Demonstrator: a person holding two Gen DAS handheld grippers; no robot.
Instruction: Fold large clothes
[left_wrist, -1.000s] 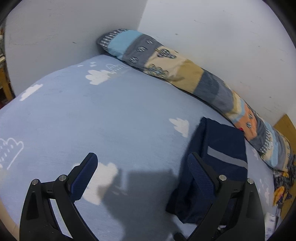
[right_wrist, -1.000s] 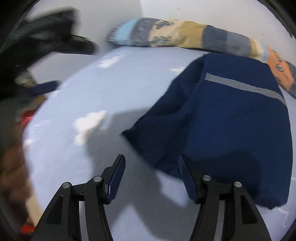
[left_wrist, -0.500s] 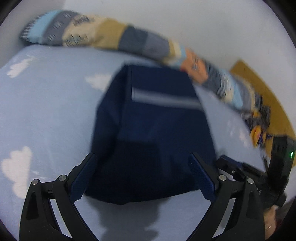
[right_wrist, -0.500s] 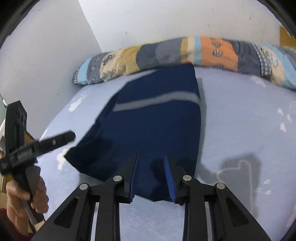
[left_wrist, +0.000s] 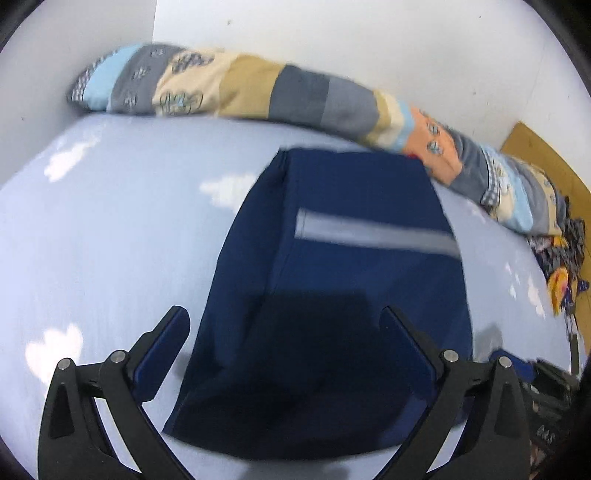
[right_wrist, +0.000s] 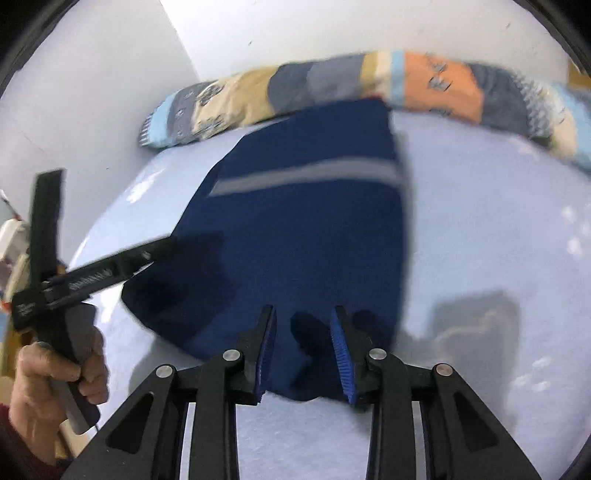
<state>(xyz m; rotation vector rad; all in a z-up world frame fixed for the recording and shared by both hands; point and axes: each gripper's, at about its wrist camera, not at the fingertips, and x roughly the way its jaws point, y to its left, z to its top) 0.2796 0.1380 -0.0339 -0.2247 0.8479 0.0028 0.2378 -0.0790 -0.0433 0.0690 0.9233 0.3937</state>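
- the bed takes up most of both views, light blue sheet with little white clouds printed on it, pushed into a white-walled corner
- long patchwork bolster pillow runs along the far wall, blocks of tan, grey, sky blue and orange
- the task's thing is the navy garment, lying folded flat roughly mid-bed with a grey stripe across it; its far edge is right up at the pillow, touching or just short of it, can't tell
- left gripper is spread wide over the near end of the garment, nothing pinched; the left finger is over bare sheet just off the cloth's edge, the right one over the cloth
- right gripper is pretty narrow, jaws have just been opening a bit, hanging over the garment's near edge; the blue pads don't look like they're squeezing any fabric, there's a clear gap
- the person's left hand shows in the right wrist view, wrapped round the left gripper's handle
- some crumpled colourful fabric sits at the far right end of the bed
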